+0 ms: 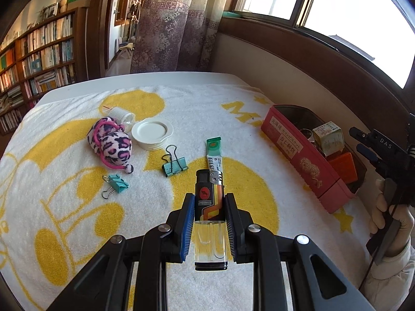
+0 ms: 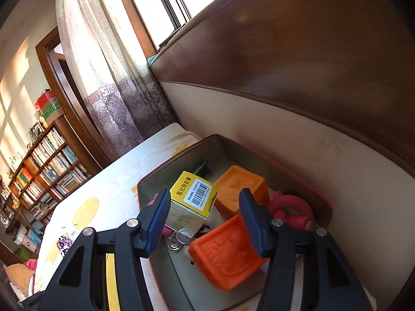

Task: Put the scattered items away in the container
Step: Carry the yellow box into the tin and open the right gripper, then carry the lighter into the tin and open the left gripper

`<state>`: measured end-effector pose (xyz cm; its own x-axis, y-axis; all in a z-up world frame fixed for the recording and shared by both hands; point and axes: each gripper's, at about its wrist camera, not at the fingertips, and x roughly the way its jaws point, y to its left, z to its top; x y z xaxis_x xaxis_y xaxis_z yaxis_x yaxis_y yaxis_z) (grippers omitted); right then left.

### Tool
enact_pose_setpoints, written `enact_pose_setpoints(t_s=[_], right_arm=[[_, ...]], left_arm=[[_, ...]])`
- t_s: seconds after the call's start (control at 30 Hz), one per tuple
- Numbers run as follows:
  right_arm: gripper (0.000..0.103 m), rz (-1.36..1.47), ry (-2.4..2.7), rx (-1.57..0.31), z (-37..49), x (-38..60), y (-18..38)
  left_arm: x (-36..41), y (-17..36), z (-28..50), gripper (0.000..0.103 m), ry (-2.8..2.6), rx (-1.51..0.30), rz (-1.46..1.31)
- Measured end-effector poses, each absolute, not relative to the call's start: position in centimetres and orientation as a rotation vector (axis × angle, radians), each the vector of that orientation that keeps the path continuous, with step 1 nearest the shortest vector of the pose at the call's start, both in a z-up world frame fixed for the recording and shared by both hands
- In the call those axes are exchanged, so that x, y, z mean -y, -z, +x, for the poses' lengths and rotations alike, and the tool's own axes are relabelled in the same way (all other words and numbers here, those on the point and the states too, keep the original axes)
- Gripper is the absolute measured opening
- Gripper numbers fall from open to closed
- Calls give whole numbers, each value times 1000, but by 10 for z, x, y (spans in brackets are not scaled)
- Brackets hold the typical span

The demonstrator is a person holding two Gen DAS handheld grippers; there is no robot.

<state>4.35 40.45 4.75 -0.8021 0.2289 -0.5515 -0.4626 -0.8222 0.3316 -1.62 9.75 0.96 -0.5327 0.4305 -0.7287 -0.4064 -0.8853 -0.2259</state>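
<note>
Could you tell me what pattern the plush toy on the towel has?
Pink leopard spots on white plush toy; clearest in left wrist view.

My left gripper (image 1: 209, 217) and right gripper (image 2: 205, 220) are black linkage frames with silver pivot screws and ribbed blue pads. White "DAS" lettering marks the right one; my hand (image 1: 389, 223) wears a pale glove and sleeve.

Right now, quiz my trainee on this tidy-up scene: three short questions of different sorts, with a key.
1. True or false: the left gripper is shut on the lighter.
2. How many teal binder clips lie on the towel? A one, B two, C three.
3. Fill in: the right gripper hovers open over the red ____.

Key: 1 true; 2 B; 3 tin.
</note>
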Motion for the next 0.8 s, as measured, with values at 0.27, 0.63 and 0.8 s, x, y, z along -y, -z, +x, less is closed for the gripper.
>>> enact_pose_setpoints(t_s=[0.27,0.63,0.8], right_arm=[[60,-607,-2589,-529,69,-404,-44],[60,-740,-2591,-342,19,-412,-49],[61,-593,-2560,-366,38,-414,-44]], left_arm=[[-156,-26,-12,24,-2336,-78,-1111],[-218,-38,-11,24,-2277,-162,-1080],[-243,-40,-20,24,-2245,-188,-1074]])
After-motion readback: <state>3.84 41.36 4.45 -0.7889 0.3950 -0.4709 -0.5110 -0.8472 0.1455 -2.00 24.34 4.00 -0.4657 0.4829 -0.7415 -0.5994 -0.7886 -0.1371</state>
